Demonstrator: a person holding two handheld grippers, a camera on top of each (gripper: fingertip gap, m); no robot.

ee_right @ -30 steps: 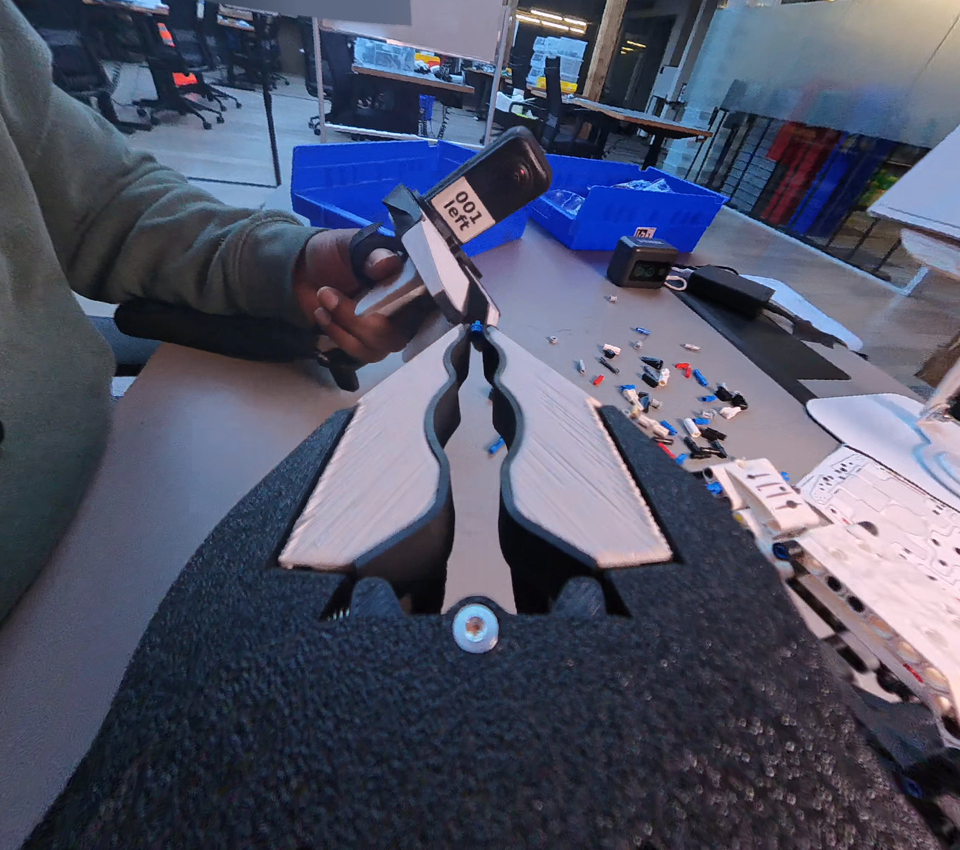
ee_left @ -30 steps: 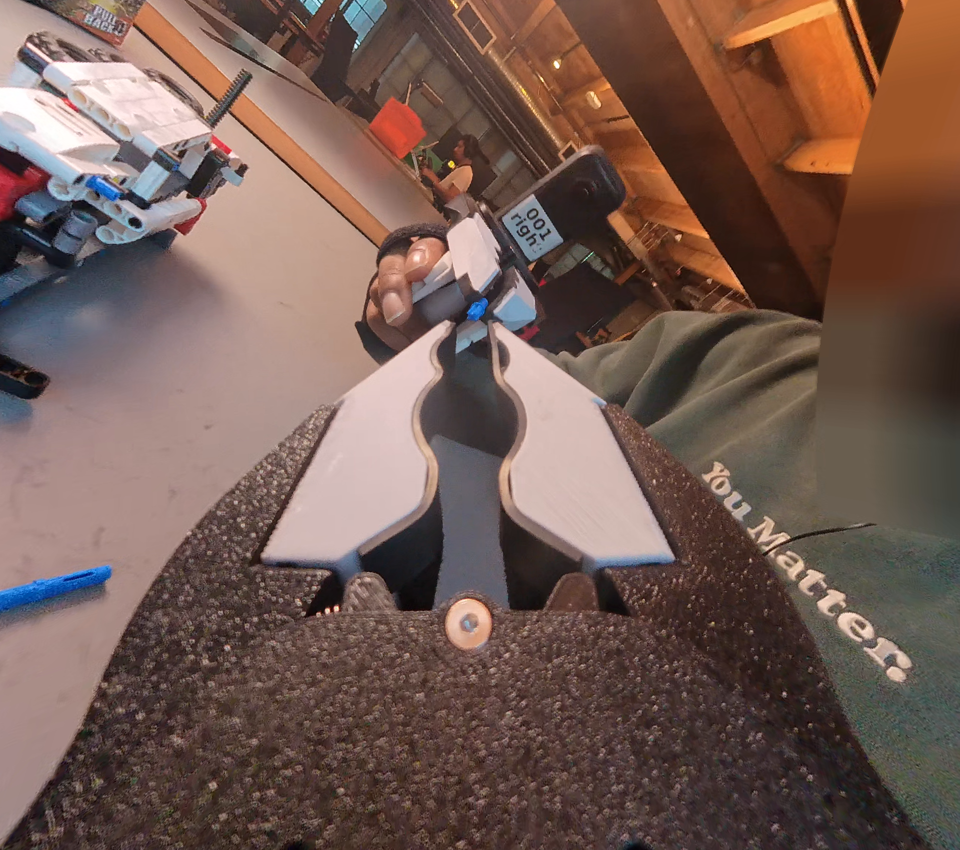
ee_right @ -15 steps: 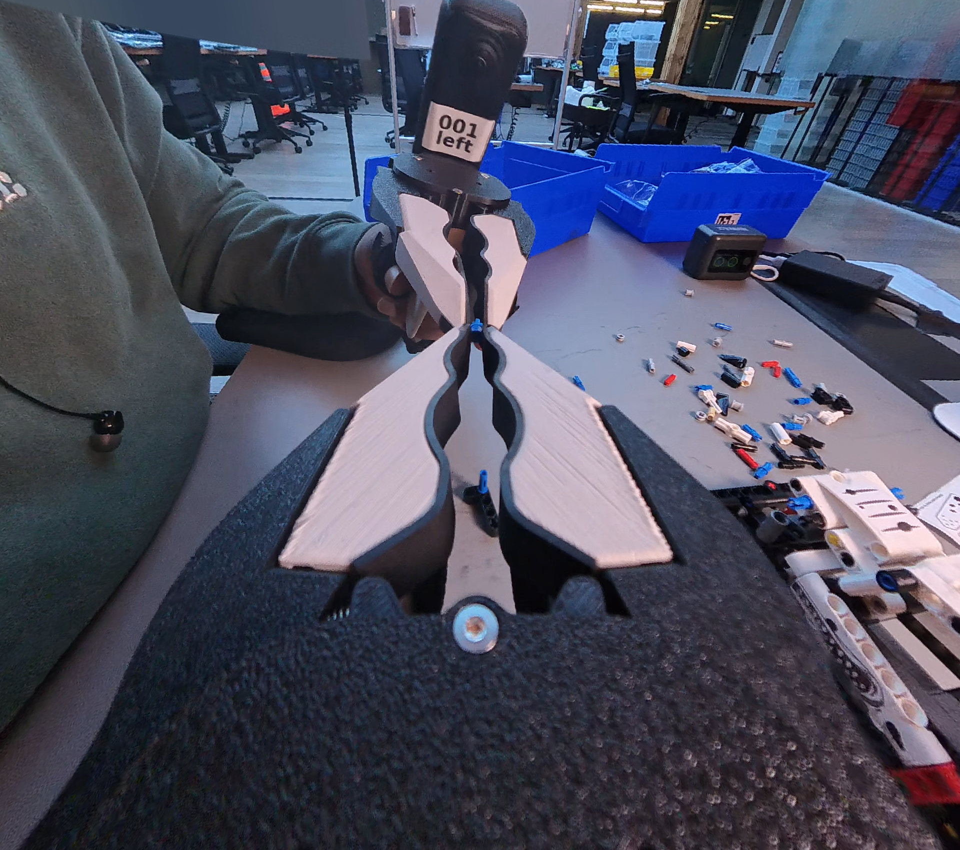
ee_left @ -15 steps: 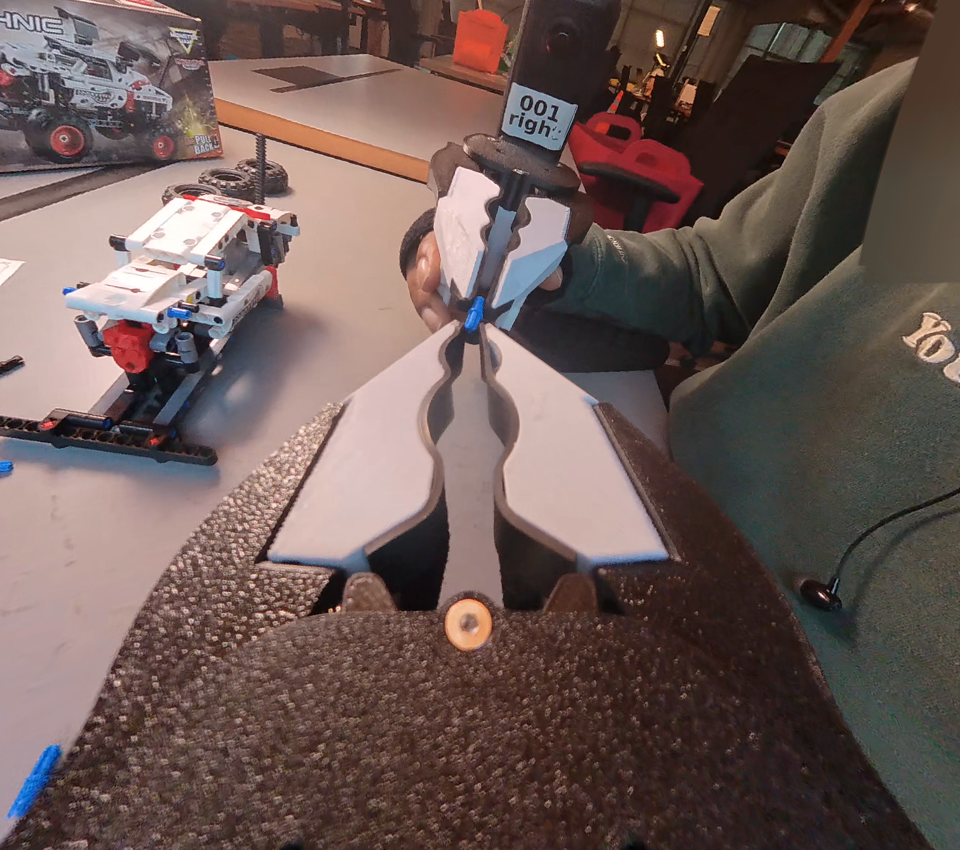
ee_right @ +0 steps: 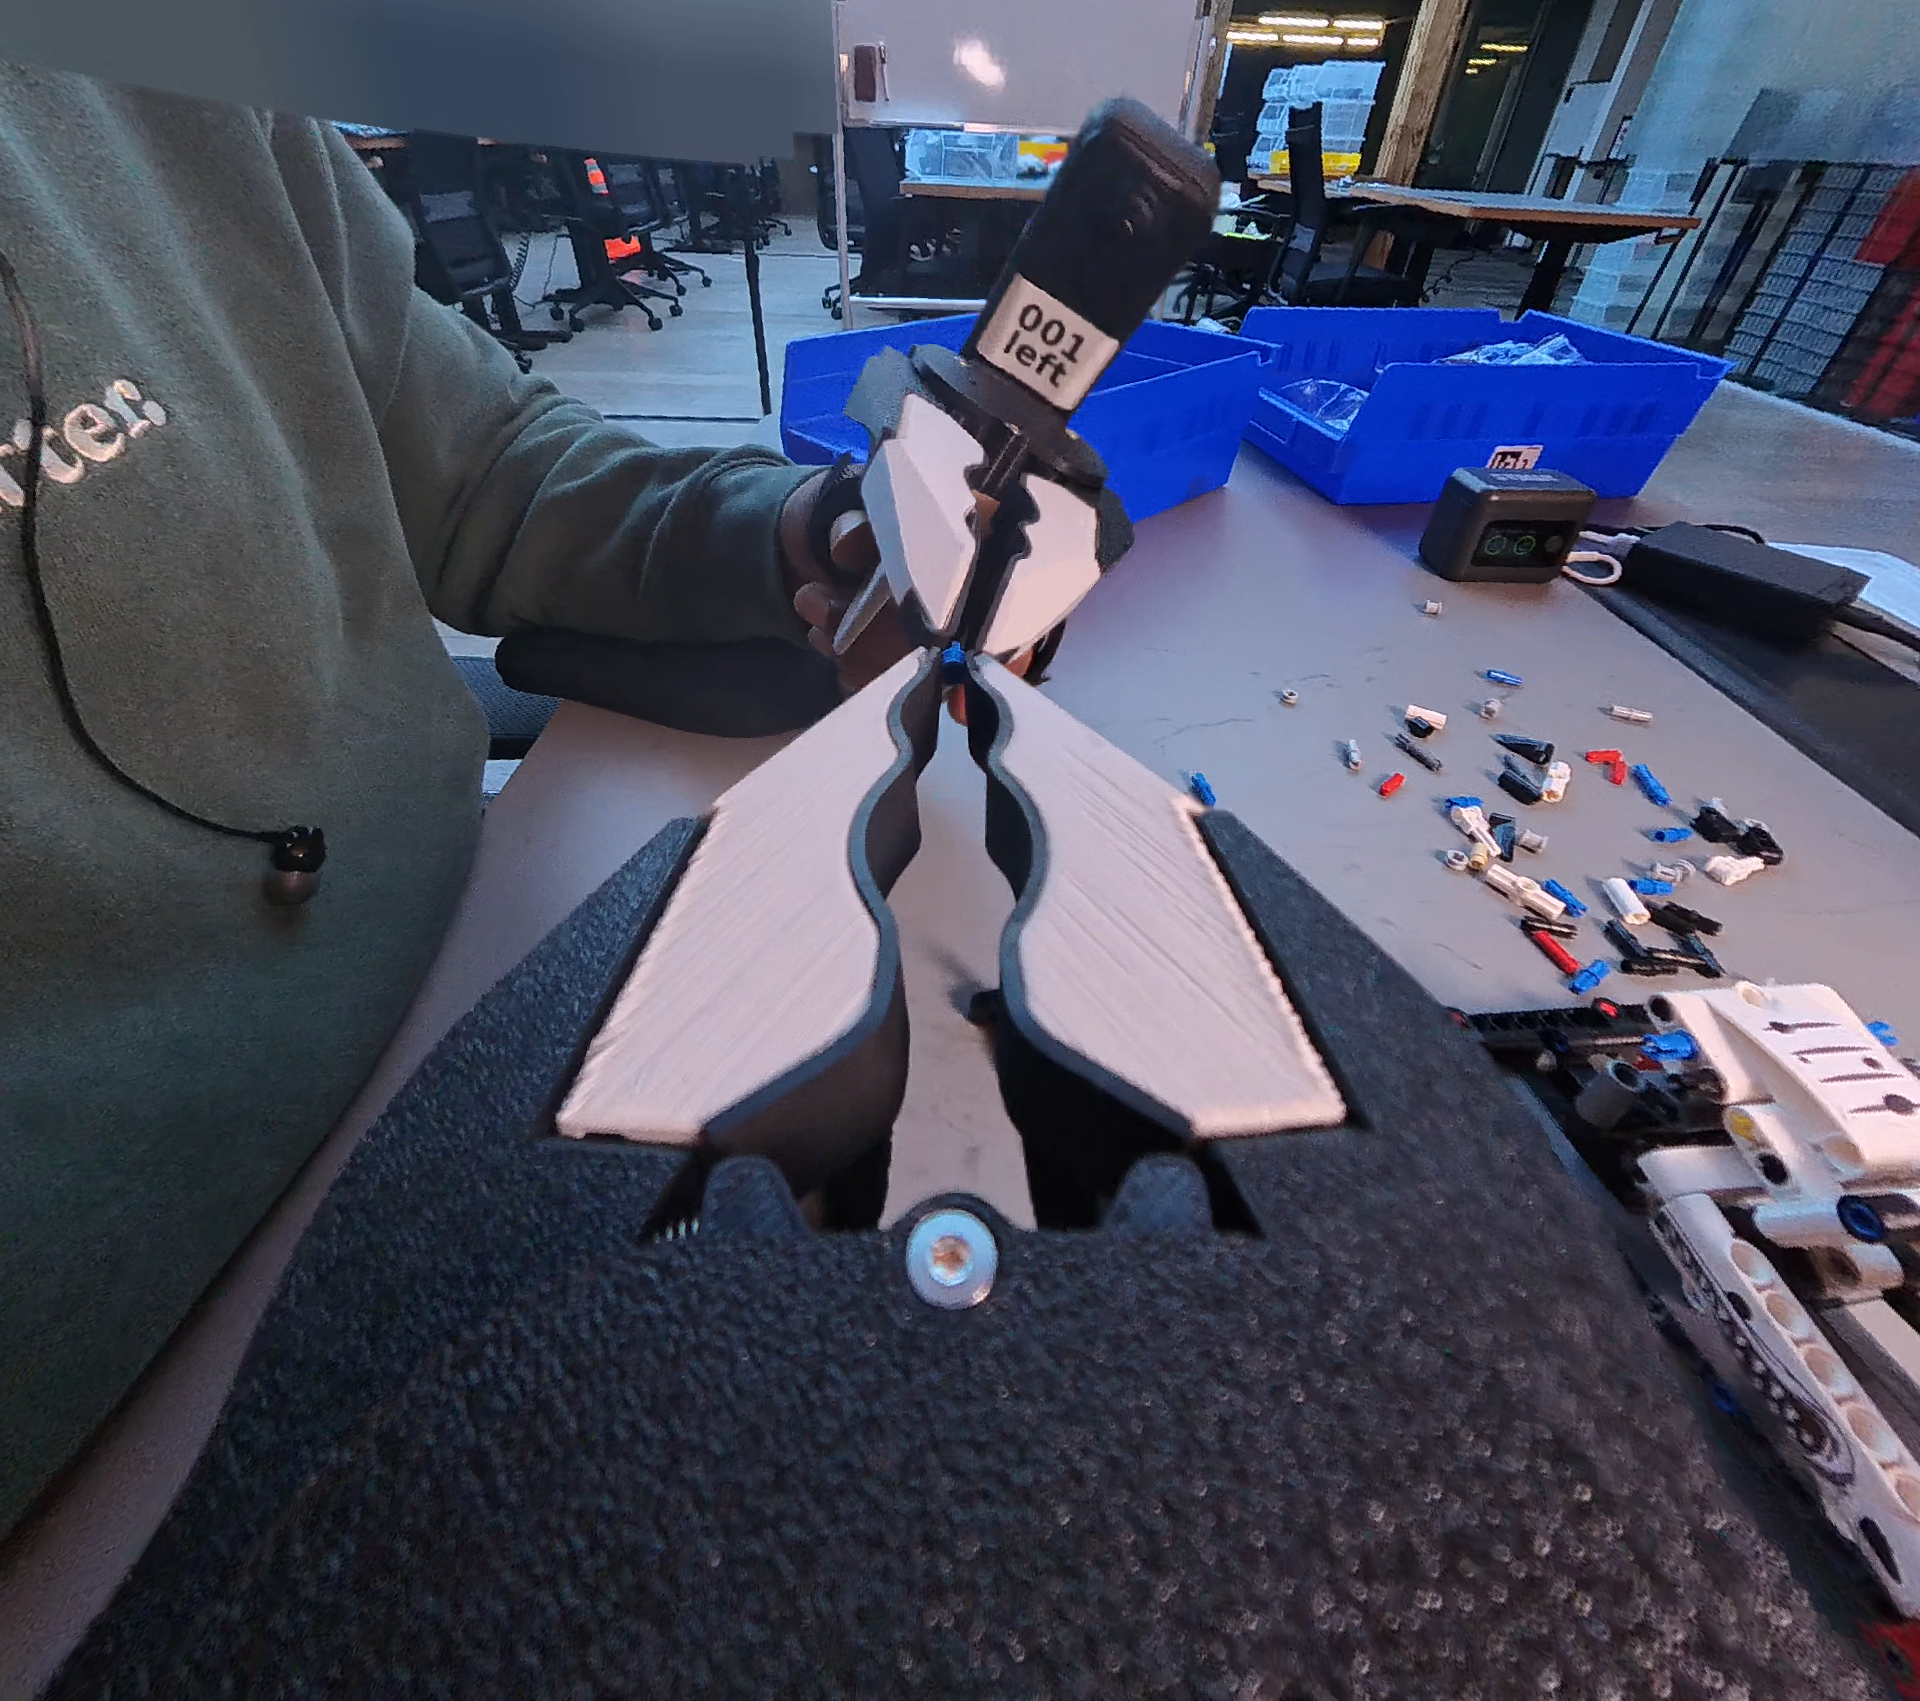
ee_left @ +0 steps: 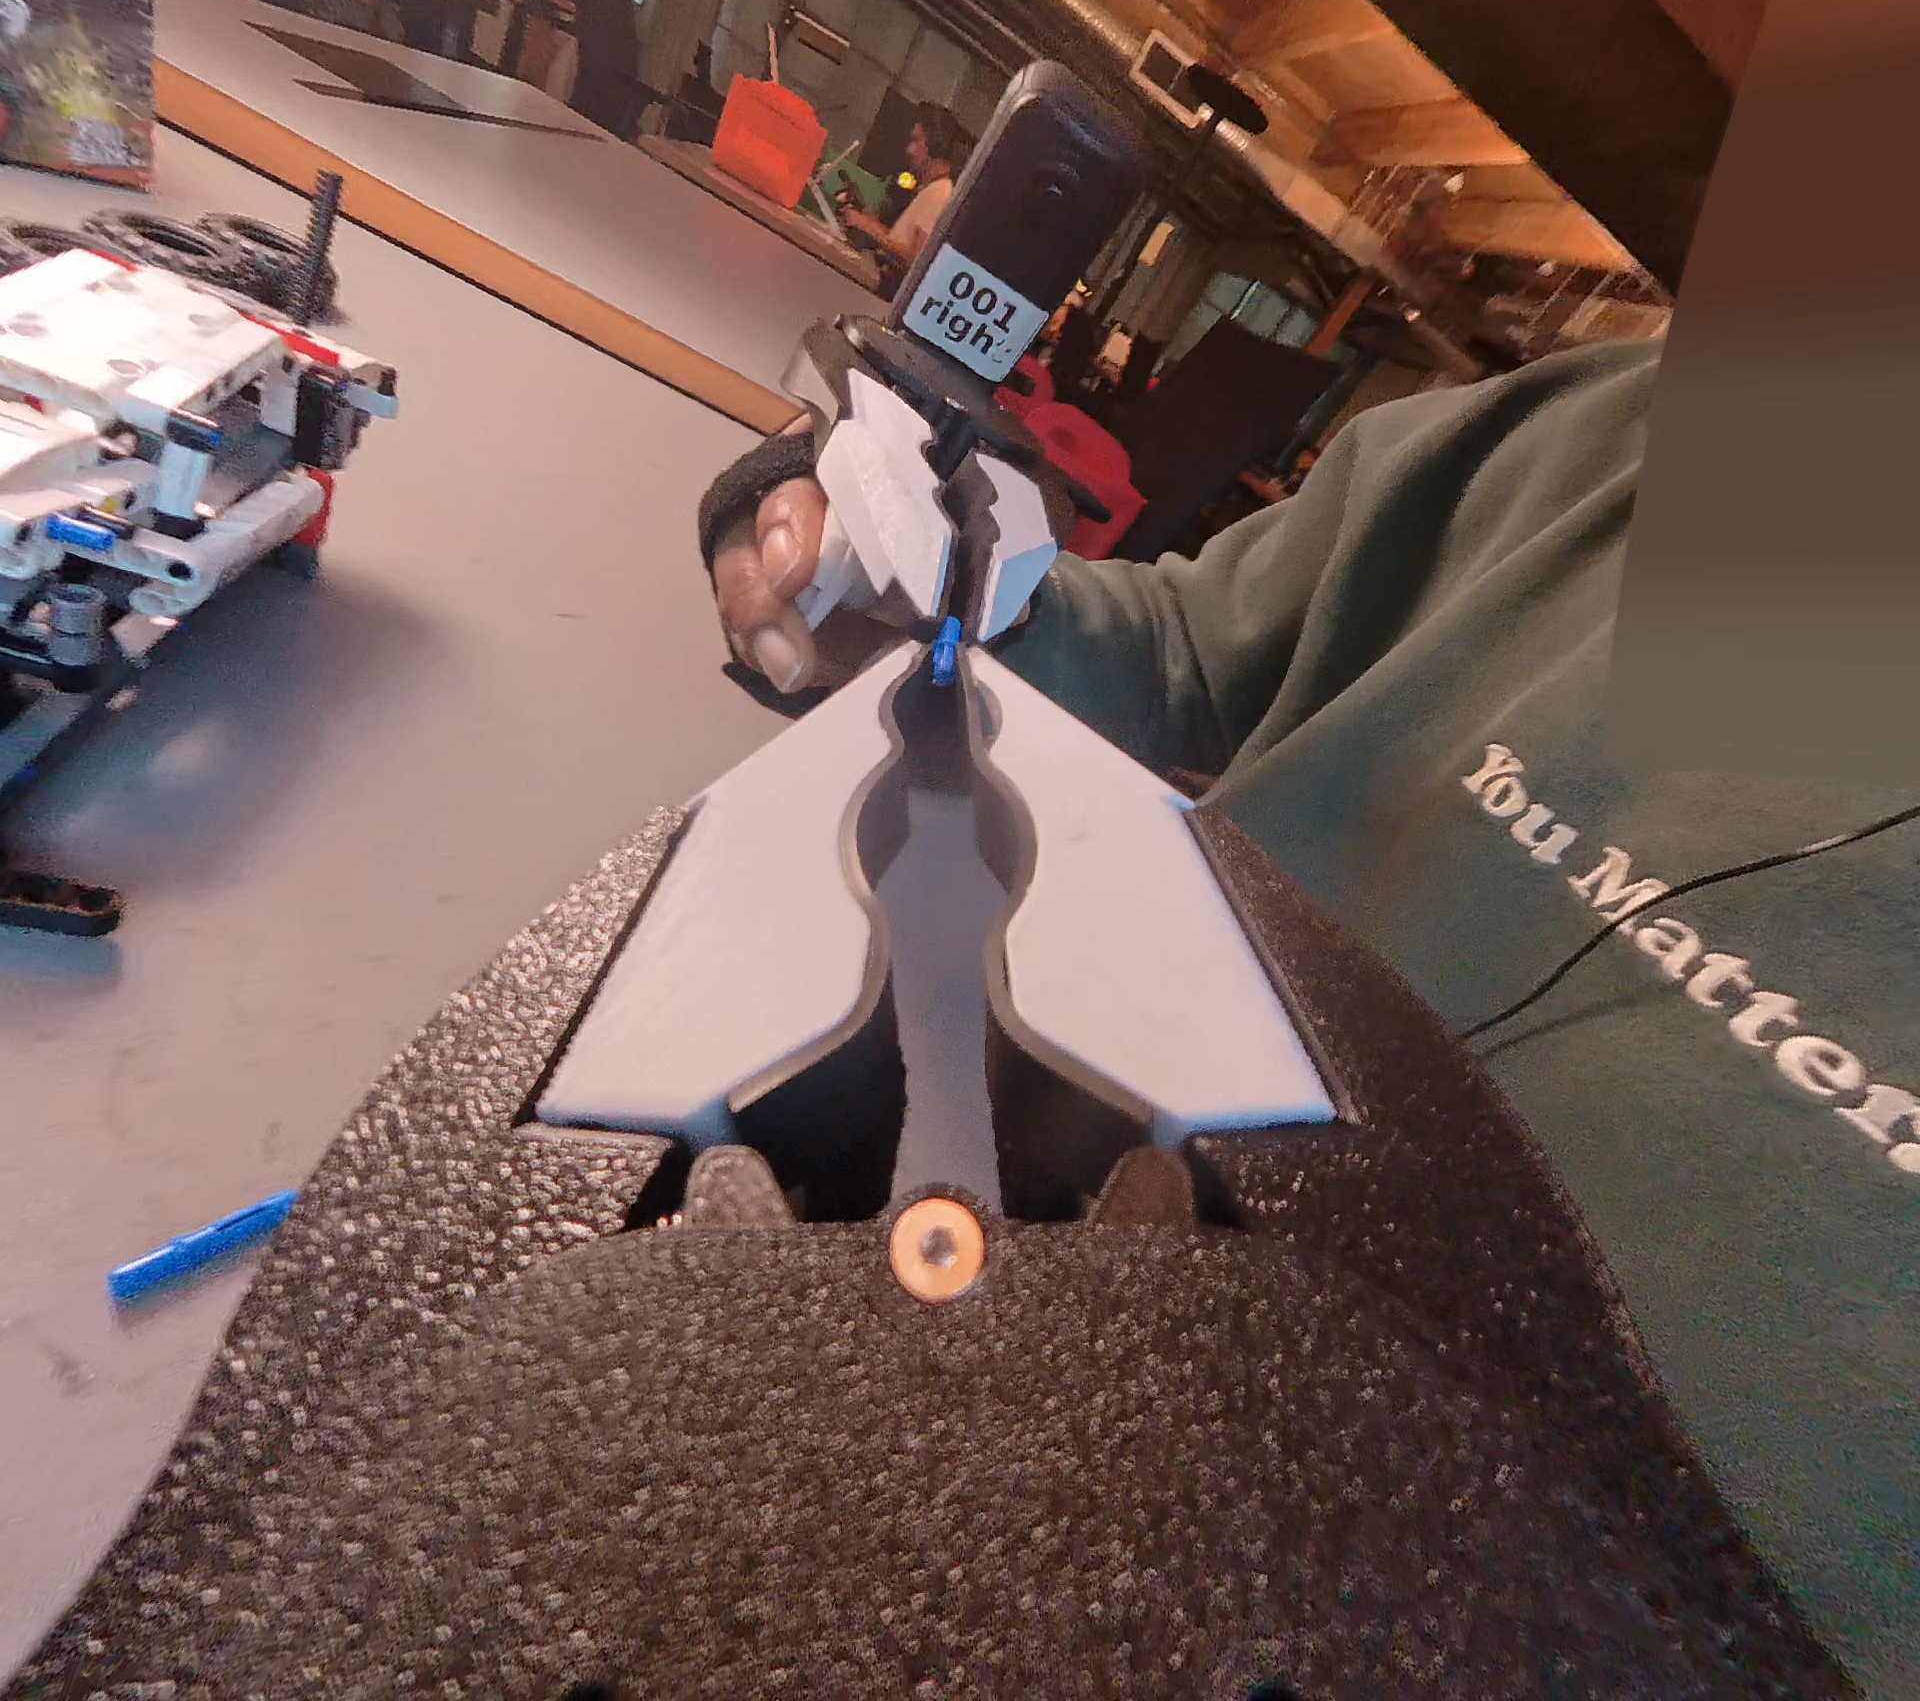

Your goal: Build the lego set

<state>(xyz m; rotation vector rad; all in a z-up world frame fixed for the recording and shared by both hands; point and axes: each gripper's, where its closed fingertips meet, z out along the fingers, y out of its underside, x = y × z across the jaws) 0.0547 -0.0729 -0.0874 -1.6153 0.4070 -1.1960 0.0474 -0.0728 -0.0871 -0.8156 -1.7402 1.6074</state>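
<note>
With the blue pin (ee_left: 944, 650) pinched tip-to-tip by left gripper (ee_left: 940, 677) and right gripper (ee_right: 950, 677), one should loosen only once the other's hold is sure.

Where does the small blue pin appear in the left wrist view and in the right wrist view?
Left wrist view: the small blue pin is just above the middle, at the tips of the left claw, where the right claw meets it.
Right wrist view: the pin is just above the middle, at the tips of the right claw.
Shared landmark: the white Lego truck.
</note>
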